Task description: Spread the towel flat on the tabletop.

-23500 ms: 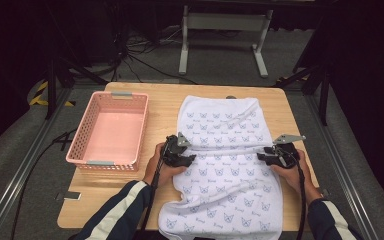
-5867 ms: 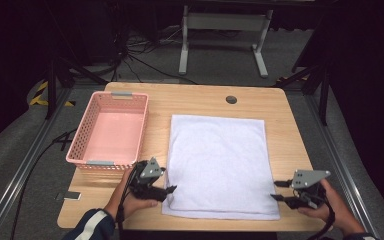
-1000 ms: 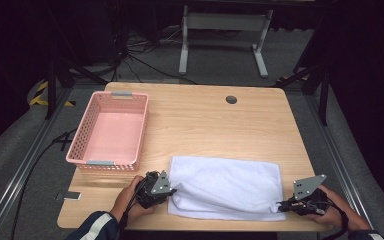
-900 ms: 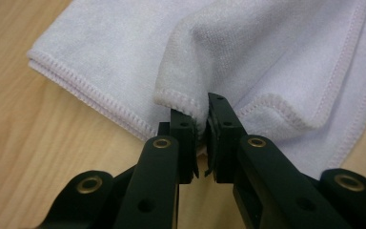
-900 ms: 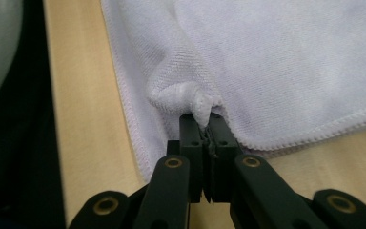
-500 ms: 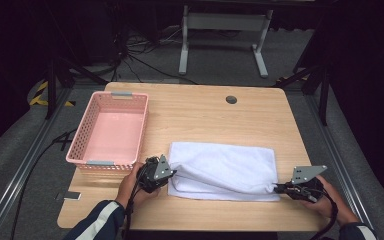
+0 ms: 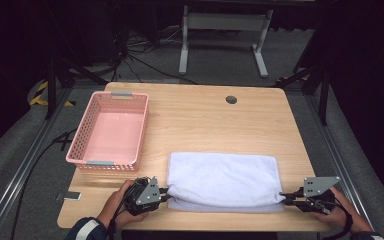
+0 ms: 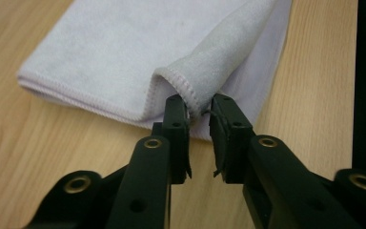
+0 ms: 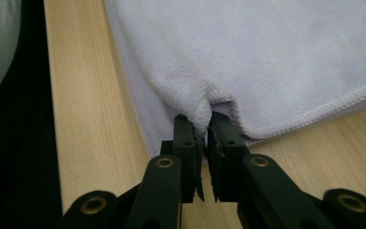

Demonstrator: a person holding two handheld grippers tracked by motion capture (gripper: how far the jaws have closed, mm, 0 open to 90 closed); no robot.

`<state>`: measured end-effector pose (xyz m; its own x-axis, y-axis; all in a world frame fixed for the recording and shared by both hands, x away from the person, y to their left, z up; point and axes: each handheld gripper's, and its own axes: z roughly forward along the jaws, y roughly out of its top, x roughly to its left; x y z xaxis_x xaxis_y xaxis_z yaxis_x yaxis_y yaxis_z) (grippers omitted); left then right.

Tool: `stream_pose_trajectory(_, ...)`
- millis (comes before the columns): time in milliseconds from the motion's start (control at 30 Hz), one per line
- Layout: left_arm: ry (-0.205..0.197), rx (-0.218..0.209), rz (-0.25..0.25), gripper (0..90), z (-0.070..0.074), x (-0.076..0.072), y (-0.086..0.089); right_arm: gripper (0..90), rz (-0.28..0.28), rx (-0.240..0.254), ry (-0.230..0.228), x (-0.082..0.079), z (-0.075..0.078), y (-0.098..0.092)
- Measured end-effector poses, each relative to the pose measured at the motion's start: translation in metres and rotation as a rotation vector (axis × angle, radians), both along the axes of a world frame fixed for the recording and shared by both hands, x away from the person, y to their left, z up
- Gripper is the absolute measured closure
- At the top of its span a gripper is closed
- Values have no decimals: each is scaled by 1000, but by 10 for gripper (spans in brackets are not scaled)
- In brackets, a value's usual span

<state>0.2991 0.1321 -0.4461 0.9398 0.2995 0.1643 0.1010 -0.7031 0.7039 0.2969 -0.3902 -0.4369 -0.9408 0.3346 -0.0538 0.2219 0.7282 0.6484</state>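
A white towel [image 7: 222, 177] lies folded into a long band near the table's front edge. My left gripper [image 7: 166, 192] is at its left end and my right gripper [image 7: 282, 199] at its right end, both low over the wood. In the left gripper view the jaws [image 8: 200, 107] have just been opening; a gap shows and the towel's [image 8: 124, 47] hemmed corner still lies loosely between the tips. In the right gripper view the jaws [image 9: 201, 125] have also just been opening, by a narrower gap, with a bunched corner of the towel [image 9: 267, 52] between them.
A pink mesh basket [image 7: 107, 162] stands empty at the left of the wooden table [image 7: 205, 120]. A round cable hole [image 7: 231, 99] sits at the back of the table. Dark floor, cables and a metal stand lie beyond the far edge.
The towel's lifted layer has come down flat on the table. Both grippers have drawn back toward the near edge since half a second ago, and their jaws have parted slightly.
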Motion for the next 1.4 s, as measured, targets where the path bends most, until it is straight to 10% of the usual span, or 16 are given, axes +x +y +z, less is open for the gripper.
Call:
stream_pose_trajectory(100, 25, -13, 37, 606, 3, 1, 3, 714, 24, -61, 20, -4, 3, 0)
stream_pose_trajectory(400, 77, -154, 81, 248, 10, 1, -7, 532, -35, -18, -45, -14, 20, 11)
stream_pose_trajectory(533, 75, -79, 17, 270, 6, 1, -23, 522, -22, -27, -39, -13, 18, 20)
stream_pose_trajectory(700, 109, 53, -22, 607, -9, 3, -32, 679, 13, -118, 11, -8, 1, 31)
stream_pose_trajectory(833, 74, 10, -20, 771, 0, 4, -25, 868, 52, -115, -5, -12, 6, 28)
stream_pose_trajectory(967, 84, -7, -61, 772, 4, 0, -21, 871, 63, -92, 5, -15, 12, 24)
stream_pose_trajectory(1067, 128, 86, -108, 724, -8, -10, -24, 848, 101, -149, 57, -16, 3, 27)
stream_pose_trajectory(1400, 199, 80, 4, 455, -12, -17, -6, 614, 74, -100, 46, -16, 5, 25)
